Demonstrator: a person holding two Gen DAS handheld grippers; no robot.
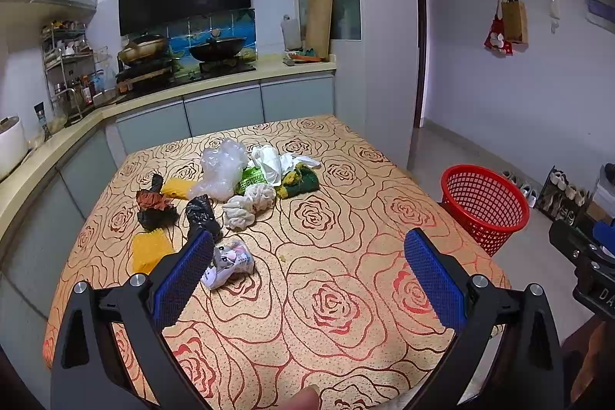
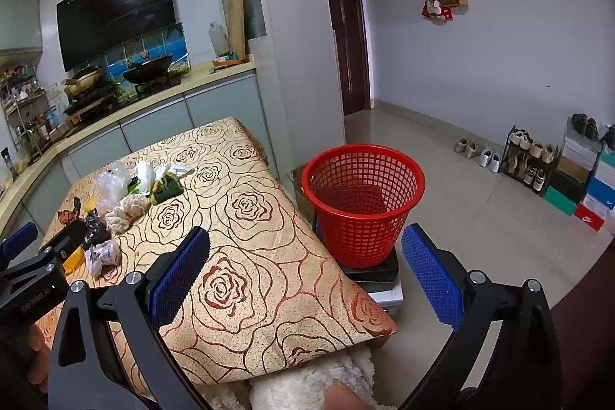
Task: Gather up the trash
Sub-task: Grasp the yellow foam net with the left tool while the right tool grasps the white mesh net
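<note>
Landmark: table (image 1: 346, 294) w/ rose-pattern tan/red cloth; all places given rel. to it.

1. Left gripper (image 1: 309, 271) – over near edge of table, jaws spread wide, nothing between blue pads. Left finger tip overlaps item 2 in left wrist view; contact can't be told.
2. Small crumpled wrapper (image 1: 228, 262), pink/grey/white print – on table, nearest the near edge of all trash, just beside left gripper's left finger.
3. Black plastic bag scrap (image 1: 201, 214) – on table, just behind item 2.
4. Yellow piece (image 1: 148, 250) – left side of table, near left edge.
5. Red-brown wrapper on black bag (image 1: 153, 206) – left side, behind item 4.
6. White crumpled cloth/paper wad (image 1: 250, 204) – table centre-left, touching the pile behind.
7. Clear plastic bag (image 1: 223, 168) – mid-far part of table.
8. White bag/tissue bundle (image 1: 273, 160) – far part, just right of item 7.
9. Green-yellow scrubber-like pad (image 1: 300, 181) – right end of pile.
10. Red mesh wastebasket (image 2: 363, 202) – off table, beside its right edge, on a dark box on the floor; looks empty.
11. Right gripper (image 2: 307, 268) – over near right corner of table, jaws spread wide, holding nothing; basket seen between its fingers.
12. Kitchen counter w/ wok (image 1: 217, 48) & range hood – beyond far edge of table.
13. Shoe rack (image 2: 526, 156) – floor, well right of table.
</note>
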